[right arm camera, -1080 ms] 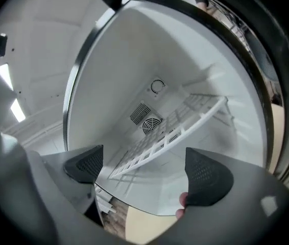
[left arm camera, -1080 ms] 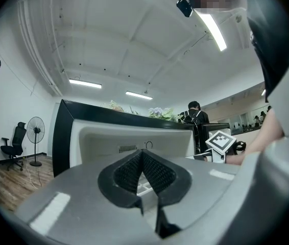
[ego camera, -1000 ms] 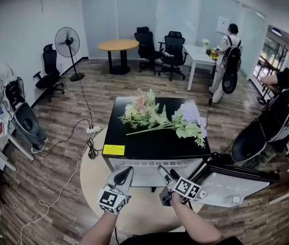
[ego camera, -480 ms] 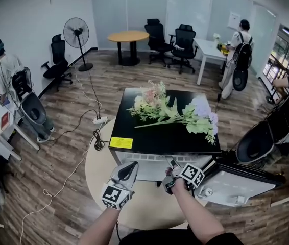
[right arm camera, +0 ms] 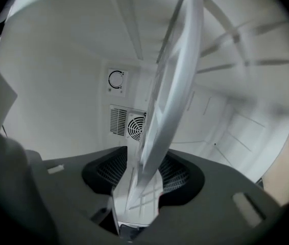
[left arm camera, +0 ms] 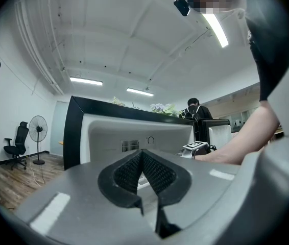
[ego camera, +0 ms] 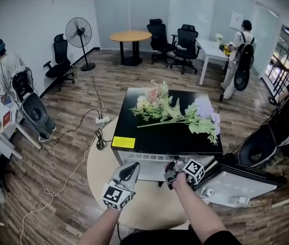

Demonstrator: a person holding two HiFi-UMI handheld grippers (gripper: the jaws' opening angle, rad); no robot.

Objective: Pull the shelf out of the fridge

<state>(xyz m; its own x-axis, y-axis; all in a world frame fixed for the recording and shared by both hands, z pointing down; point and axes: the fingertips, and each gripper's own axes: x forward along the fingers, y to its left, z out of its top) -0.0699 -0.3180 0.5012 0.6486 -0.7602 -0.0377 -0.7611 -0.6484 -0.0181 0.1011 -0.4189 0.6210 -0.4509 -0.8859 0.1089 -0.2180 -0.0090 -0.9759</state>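
- A small black fridge [ego camera: 144, 139] stands on a round pale mat [ego camera: 97, 173] on the wooden floor. Its door [ego camera: 239, 184] is swung open to the right.
- A bunch of flowers [ego camera: 175, 114] lies across the fridge's top, reaching toward its right edge.
- The right tool [ego camera: 174, 167] reaches into the fridge's open front. Its jaws have just been closing, and the pads now pinch the front edge of the white shelf [right arm camera: 174, 86].
- The shelf is inside the white compartment and runs back toward the round vent [right arm camera: 134, 126] in the rear wall.
- The left tool [ego camera: 129, 170] hovers just outside the fridge's front, near its left corner. Its jaws are together with nothing between them.
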